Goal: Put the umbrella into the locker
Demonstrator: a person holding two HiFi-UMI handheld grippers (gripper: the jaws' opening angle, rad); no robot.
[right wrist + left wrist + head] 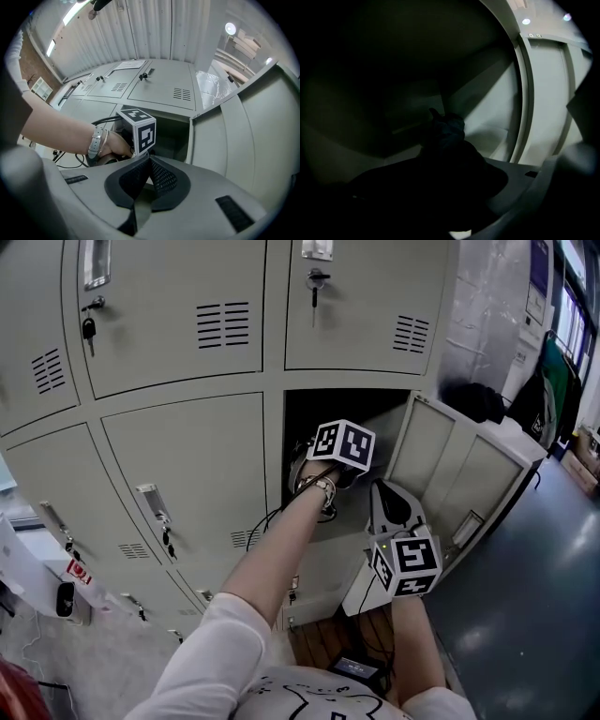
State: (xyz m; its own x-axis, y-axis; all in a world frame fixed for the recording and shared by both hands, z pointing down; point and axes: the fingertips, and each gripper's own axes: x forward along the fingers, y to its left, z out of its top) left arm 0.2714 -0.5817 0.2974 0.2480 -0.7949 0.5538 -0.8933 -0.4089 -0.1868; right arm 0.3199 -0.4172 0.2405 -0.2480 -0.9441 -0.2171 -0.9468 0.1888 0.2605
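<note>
Reaching into the locker, left gripper jaws grasp the dark umbrella, long axis pointing inward; right gripper jaws clenched, empty.

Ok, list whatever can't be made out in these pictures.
- Left gripper: the left gripper view is too dark to show whether its jaws are open or closed. In the head view the marker cube and hand cover them.
- Dark bundle in the locker: in the left gripper view, shadow hides whether it is the umbrella, or is held.
- Rest of the locker's inside: head view, black shadow.
</note>
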